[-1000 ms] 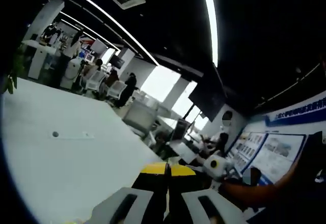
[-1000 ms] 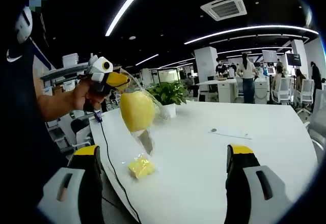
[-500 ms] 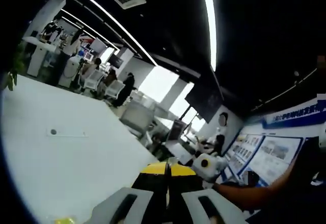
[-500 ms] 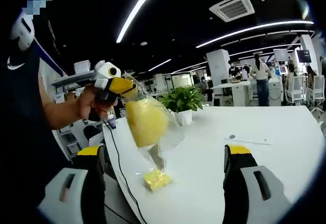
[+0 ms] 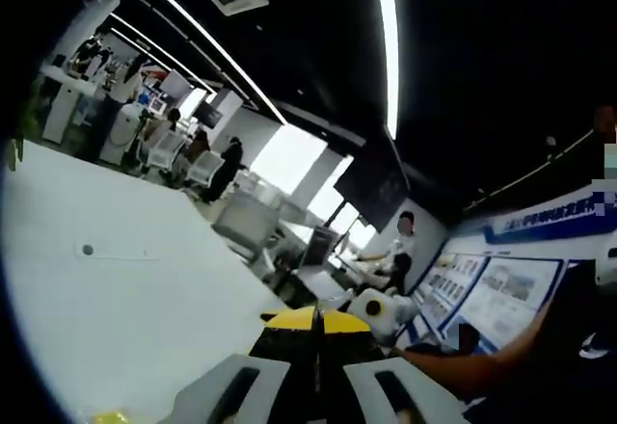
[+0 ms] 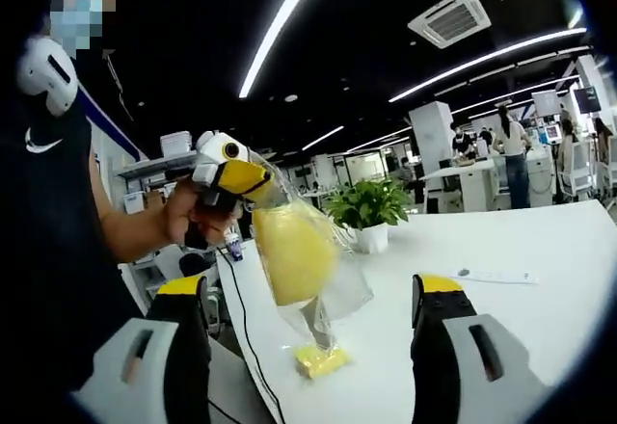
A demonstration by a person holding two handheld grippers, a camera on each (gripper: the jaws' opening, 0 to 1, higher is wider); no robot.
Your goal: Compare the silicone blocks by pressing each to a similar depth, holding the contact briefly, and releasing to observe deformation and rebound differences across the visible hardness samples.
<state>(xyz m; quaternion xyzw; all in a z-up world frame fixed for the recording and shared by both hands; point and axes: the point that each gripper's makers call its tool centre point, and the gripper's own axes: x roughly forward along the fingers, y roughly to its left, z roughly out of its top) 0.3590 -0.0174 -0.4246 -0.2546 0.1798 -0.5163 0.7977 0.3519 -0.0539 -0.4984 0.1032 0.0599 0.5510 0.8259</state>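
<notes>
One yellow silicone block hangs in a clear bag, long axis vertical, pinched by the left gripper. Another block lies near the white table edge. Right gripper jaws stand spread.

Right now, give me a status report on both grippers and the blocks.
Left hand-held gripper shut on clear bag, yellow block inside, lifted. Right hand-held gripper open, empty. Second yellow block on white table. Nothing in the way.
</notes>
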